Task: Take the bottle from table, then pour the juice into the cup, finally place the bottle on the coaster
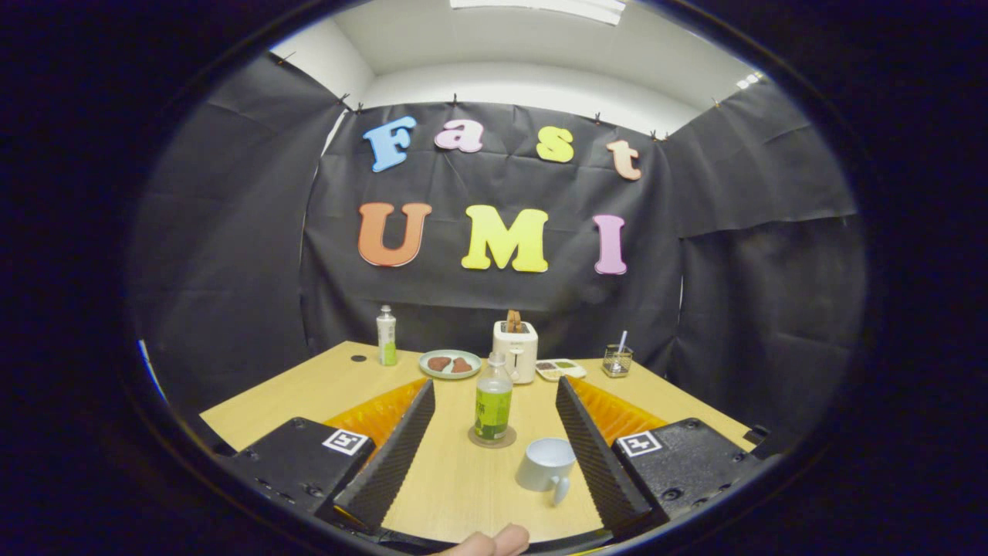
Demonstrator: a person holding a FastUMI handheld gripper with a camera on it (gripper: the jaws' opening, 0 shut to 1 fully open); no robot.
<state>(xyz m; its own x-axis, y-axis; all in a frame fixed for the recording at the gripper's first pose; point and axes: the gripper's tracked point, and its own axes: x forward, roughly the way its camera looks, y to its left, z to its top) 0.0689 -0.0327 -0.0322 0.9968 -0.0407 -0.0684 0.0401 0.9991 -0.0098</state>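
The gripper is built with two long ribbed fingers, spread wide apart and empty. Each is mounted on a black block where screws are set and a square black-and-white marker is fixed. Two fingertips are seen beneath.

The right finger hides part of the cup. The fingertips of the hand are cut off. The tray's contents, perhaps food, are too small to tell.

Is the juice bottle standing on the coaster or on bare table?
On the coaster: the bottle stands upright on it, between the open gripper's fingers, untouched.
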